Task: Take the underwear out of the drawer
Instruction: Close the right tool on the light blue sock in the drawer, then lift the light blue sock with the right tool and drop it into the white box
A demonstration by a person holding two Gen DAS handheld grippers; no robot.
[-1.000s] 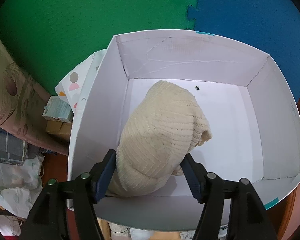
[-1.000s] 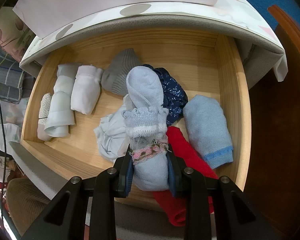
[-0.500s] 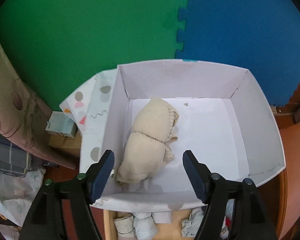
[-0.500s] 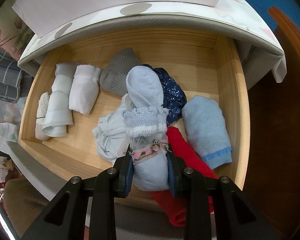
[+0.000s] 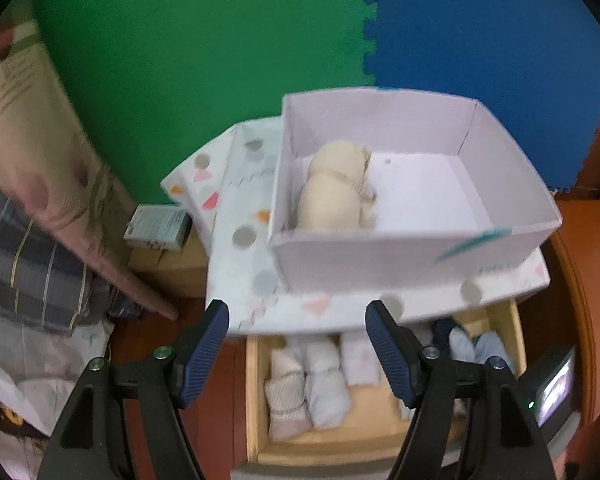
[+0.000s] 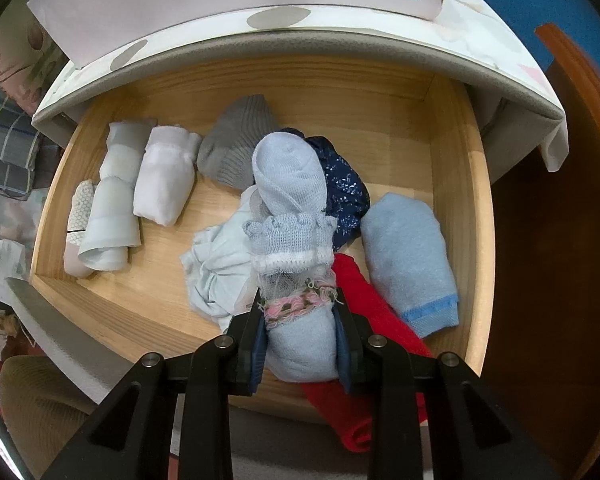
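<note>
One cream roll (image 5: 334, 188) already in white shoebox (image 5: 412, 258) on top; left gripper (image 5: 298, 354) apart, empty. Right gripper (image 6: 300, 334) clamped on pale-blue bundle (image 6: 296, 248) above open drawer (image 6: 464, 208) (barely lifted, I'd say). White rolls (image 6: 162, 178), red piece (image 6: 364, 312) left inside

My left tool (image 5: 296, 344) points steeply down, its jaws standing well apart with nothing between the blue pads (image 5: 204, 354). My right tool (image 6: 300, 332) points more steeply down, its jaws drawn close and the pads pressing both sides of a pale blue roll (image 6: 296, 240), which sticks out forward past the fingertips.
</note>
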